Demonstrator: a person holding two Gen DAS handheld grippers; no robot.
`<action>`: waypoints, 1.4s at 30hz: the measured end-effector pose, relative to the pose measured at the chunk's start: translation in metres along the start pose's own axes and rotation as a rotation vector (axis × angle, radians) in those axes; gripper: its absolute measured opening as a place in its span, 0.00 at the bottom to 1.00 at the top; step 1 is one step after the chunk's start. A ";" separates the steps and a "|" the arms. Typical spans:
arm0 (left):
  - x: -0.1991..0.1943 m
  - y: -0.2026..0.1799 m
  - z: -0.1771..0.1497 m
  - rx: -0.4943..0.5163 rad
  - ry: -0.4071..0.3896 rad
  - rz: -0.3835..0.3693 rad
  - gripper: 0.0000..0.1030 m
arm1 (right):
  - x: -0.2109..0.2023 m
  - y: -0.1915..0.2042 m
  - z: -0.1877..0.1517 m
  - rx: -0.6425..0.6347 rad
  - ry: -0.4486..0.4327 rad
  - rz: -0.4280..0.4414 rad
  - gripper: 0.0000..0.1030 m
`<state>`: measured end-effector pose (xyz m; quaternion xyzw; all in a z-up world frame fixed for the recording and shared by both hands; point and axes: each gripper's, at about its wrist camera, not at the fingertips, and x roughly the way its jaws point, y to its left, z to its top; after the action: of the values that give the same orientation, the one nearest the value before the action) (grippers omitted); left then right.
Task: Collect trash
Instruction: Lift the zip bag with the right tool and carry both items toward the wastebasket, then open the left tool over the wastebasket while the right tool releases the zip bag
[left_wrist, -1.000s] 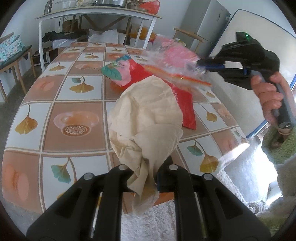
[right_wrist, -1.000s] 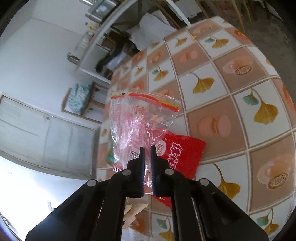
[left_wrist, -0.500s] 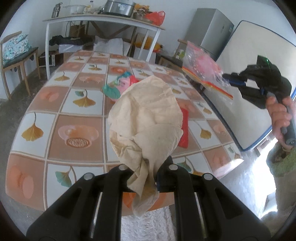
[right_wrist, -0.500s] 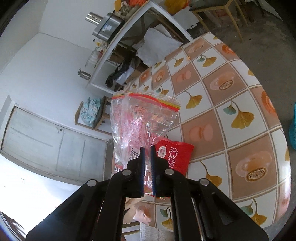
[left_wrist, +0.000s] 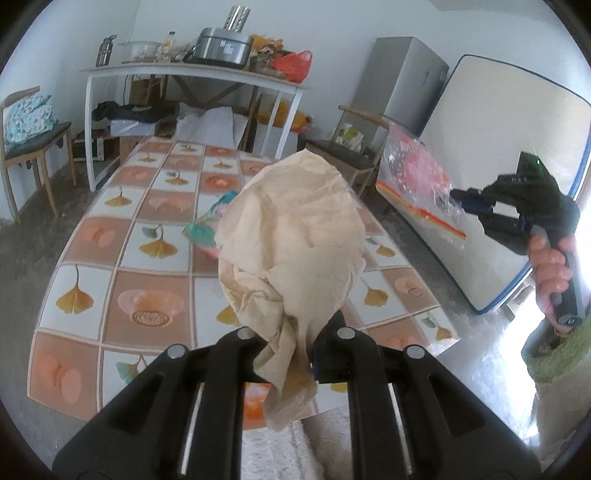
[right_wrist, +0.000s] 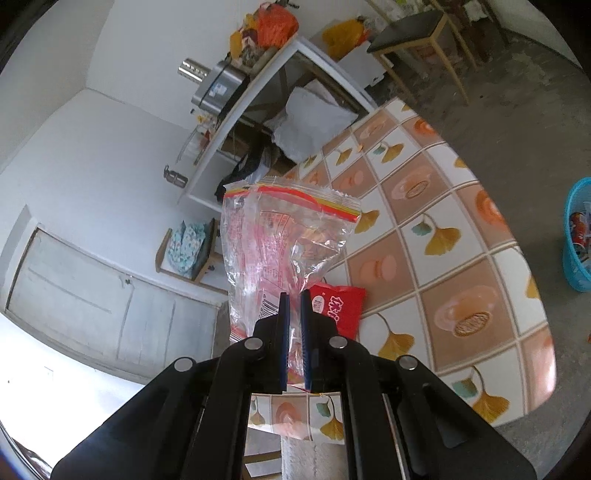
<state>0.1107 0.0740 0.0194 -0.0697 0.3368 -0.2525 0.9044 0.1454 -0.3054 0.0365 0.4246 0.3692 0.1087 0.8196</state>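
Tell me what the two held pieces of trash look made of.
Beige wad in the left gripper: looks like thin paper or tissue, matte, softly creased and drooping. Zip bag in the right gripper: clear glossy plastic film, see-through, with glints, red print and a coloured seal strip.

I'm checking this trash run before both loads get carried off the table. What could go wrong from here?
1. The left gripper pinches only the lower tail of the crumpled beige paper napkin; its bulk could tear free or slip out.
2. The right gripper holds the clear zip-top plastic bag by a slick edge, so it may slide loose.
3. The red snack wrapper still lies on the tiled table and could be missed.
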 end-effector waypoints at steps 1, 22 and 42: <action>-0.001 -0.003 0.001 0.004 -0.006 -0.006 0.10 | -0.007 -0.002 -0.002 0.001 -0.012 -0.002 0.06; 0.041 -0.134 0.049 0.149 0.039 -0.180 0.10 | -0.143 -0.120 -0.013 0.141 -0.231 -0.054 0.06; 0.280 -0.361 0.057 0.464 0.484 -0.412 0.10 | -0.181 -0.378 -0.019 0.535 -0.373 -0.419 0.06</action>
<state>0.1808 -0.3808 0.0087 0.1320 0.4534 -0.5074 0.7208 -0.0462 -0.6153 -0.1709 0.5512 0.3079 -0.2404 0.7373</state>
